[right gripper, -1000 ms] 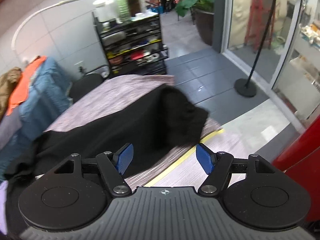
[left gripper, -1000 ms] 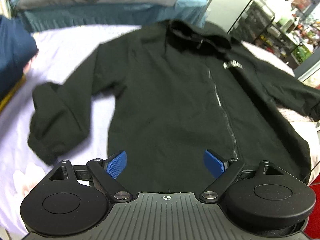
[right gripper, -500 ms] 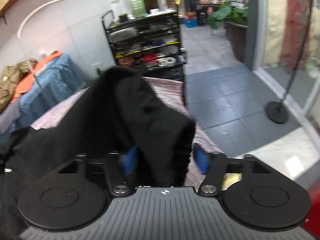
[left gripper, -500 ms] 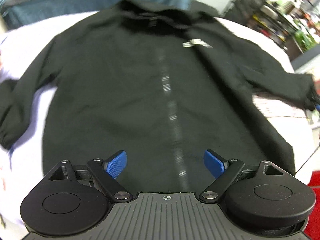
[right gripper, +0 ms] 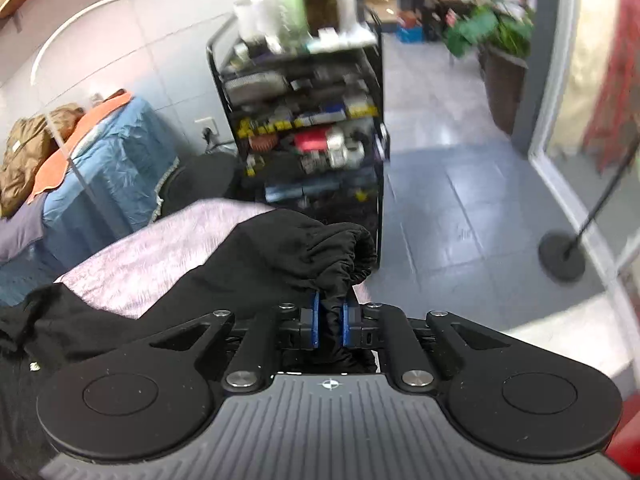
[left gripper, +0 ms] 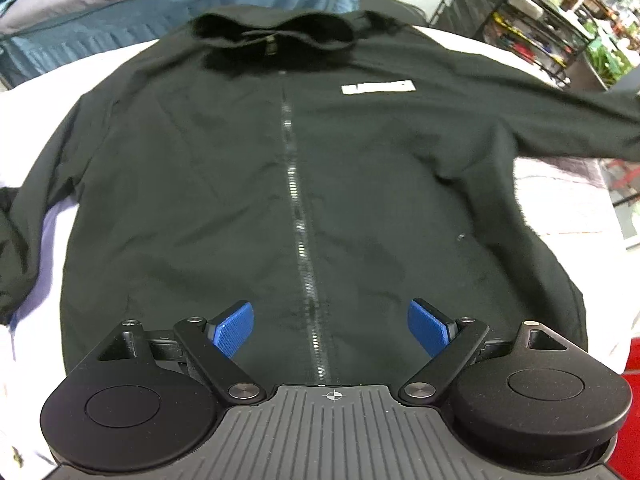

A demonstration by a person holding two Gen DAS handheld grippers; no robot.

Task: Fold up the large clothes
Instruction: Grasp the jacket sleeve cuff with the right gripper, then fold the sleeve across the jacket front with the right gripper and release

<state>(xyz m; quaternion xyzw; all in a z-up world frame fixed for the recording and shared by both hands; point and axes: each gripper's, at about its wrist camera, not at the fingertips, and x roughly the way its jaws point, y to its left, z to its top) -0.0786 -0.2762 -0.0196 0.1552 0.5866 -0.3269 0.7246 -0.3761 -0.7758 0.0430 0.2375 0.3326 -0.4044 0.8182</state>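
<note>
A black hooded zip jacket lies front up and spread out on the light bedsheet, hood at the far end, zip down the middle. My left gripper is open and empty, just above the hem near the zip. My right gripper is shut on the cuff of the jacket's right sleeve, which bunches above the blue pads and is lifted off the sheet. The left sleeve hangs bent at the left edge.
A black wire shelf cart full of items stands beyond the bed's right end. A blue-covered pile with orange and brown clothes sits at the back. A black lamp stand base is on the tiled floor.
My right gripper has closed on the right sleeve cuff and lifted it. My left gripper has swung right, from the jacket's left side to the zip line at the hem.
</note>
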